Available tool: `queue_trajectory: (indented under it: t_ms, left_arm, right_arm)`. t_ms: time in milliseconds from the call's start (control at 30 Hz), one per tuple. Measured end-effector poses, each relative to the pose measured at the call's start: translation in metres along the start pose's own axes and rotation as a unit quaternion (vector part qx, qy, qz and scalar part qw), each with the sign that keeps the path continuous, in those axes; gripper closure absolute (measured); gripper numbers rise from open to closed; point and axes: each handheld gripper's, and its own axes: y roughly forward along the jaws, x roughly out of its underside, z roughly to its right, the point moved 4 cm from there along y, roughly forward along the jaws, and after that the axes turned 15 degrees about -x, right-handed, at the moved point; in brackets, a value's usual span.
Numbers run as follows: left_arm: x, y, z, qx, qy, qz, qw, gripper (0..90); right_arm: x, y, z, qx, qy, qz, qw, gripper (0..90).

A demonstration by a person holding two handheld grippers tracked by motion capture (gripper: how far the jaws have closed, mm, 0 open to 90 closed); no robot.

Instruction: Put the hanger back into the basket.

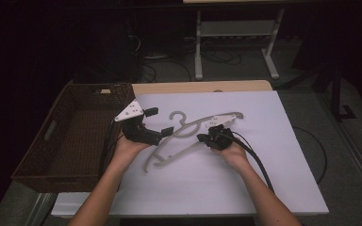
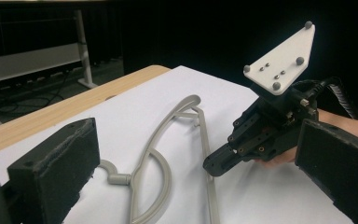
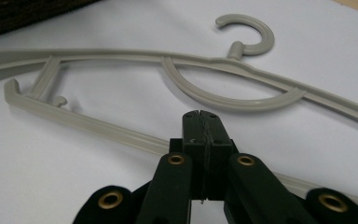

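Observation:
A grey plastic hanger (image 1: 195,123) (image 2: 168,175) (image 3: 121,57) lies flat on the white sheet (image 1: 264,165), its hook pointing away from me. My left gripper (image 1: 159,121) (image 2: 196,140) is open, its jaws spread wide on either side of the hook end, touching nothing. My right gripper (image 1: 201,138) (image 3: 200,116) (image 2: 212,167) is shut, its pads pressed flat together with no gap. Its tip sits right at the hanger's straight lower bar, which passes beneath it in the right gripper view. Whether the tip touches the bar I cannot tell.
A dark brown woven basket (image 1: 52,132) stands at the table's left, close beside my left hand. The table's wooden edge (image 1: 202,87) runs along the back. Beyond it on the floor are a metal stand (image 1: 235,28) and cables.

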Motion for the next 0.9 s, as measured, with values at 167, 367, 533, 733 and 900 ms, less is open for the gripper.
queue_trajectory:
  t_ms: [167,367,533,733,900]
  left_arm:
    - [0.000,0.000,0.000,0.000,0.000,-0.001,1.0000,0.0]
    - [0.001,0.001,0.001,0.000,0.001,-0.001,1.0000,0.0]
    - [0.001,0.001,0.001,0.000,0.003,-0.003,1.0000,0.0]
    - [0.002,0.002,0.000,-0.005,0.006,-0.008,0.9999,0.0]
    - [0.004,0.005,0.001,-0.014,0.008,-0.020,0.9997,0.0]
  right_arm:
    - [0.004,0.001,0.004,0.002,0.010,-0.003,0.9999,89.0]
    - [0.006,0.003,0.006,0.002,0.012,-0.013,0.9998,89.2]
    - [0.008,0.005,0.006,0.002,0.016,-0.021,0.9996,89.2]
    - [0.013,0.009,0.007,0.004,0.020,-0.034,0.9992,89.3]
    - [0.014,0.010,0.007,0.002,0.024,-0.036,0.9991,89.3]
